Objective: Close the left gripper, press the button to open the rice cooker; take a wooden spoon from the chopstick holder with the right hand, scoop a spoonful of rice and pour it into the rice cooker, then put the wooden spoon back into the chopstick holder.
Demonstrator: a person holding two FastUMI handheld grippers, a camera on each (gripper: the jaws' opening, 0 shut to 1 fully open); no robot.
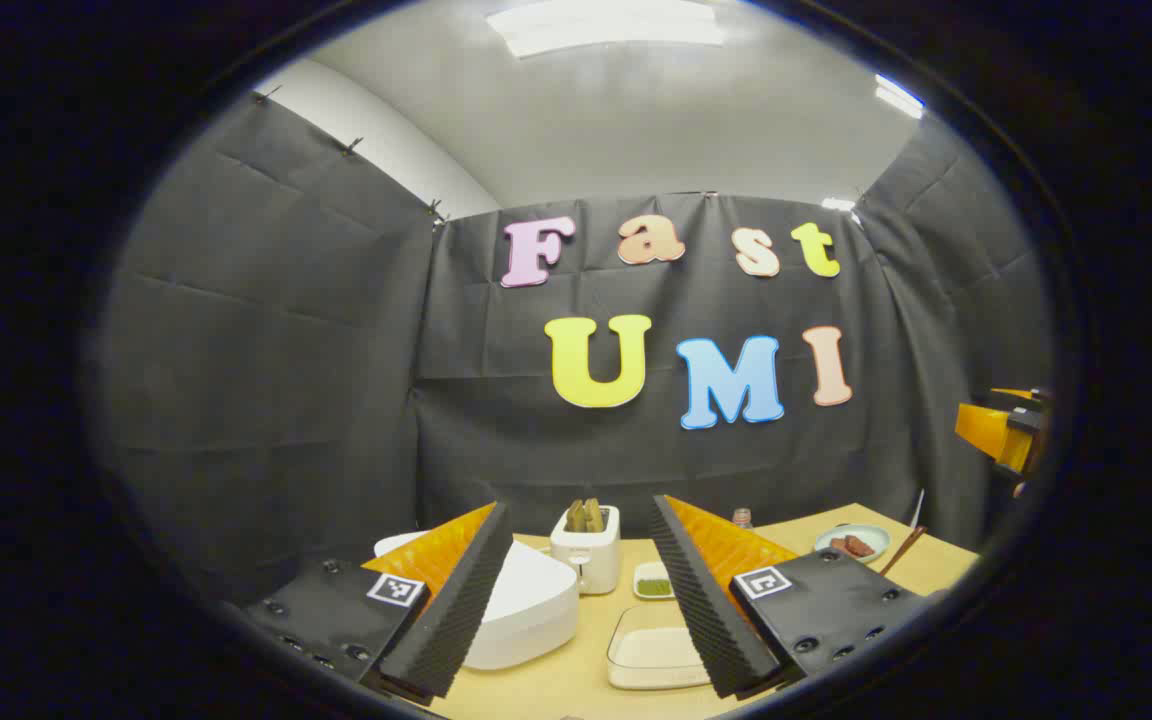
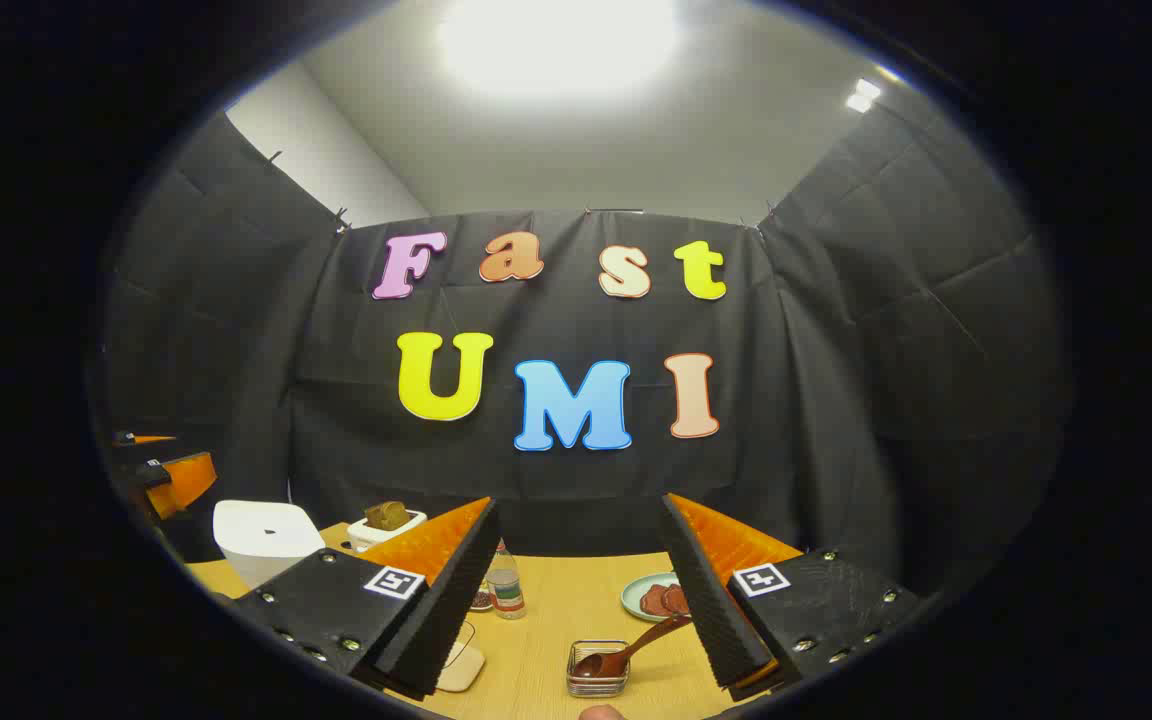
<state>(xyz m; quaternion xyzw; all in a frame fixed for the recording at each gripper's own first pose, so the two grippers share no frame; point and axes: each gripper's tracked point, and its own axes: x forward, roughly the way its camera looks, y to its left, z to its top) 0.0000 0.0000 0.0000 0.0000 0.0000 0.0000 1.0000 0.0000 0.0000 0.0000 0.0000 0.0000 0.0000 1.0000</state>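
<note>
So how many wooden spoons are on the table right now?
1: a dark brown wooden spoon rests in the small clear square holder, in front of the right gripper. Others may be hidden.

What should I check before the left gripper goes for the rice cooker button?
1. Left gripper fingers closed: not ok, wide open.
2. Rice cooker ahead, lid down: ok.
3. Button located: cannot tell.
4. Right gripper free for spoon: ok, open and empty.
5. Wooden spoon reachable: ok, resting in holder between the fingers.
6. Rice container beside cooker: ok; contents cannot tell.
</note>
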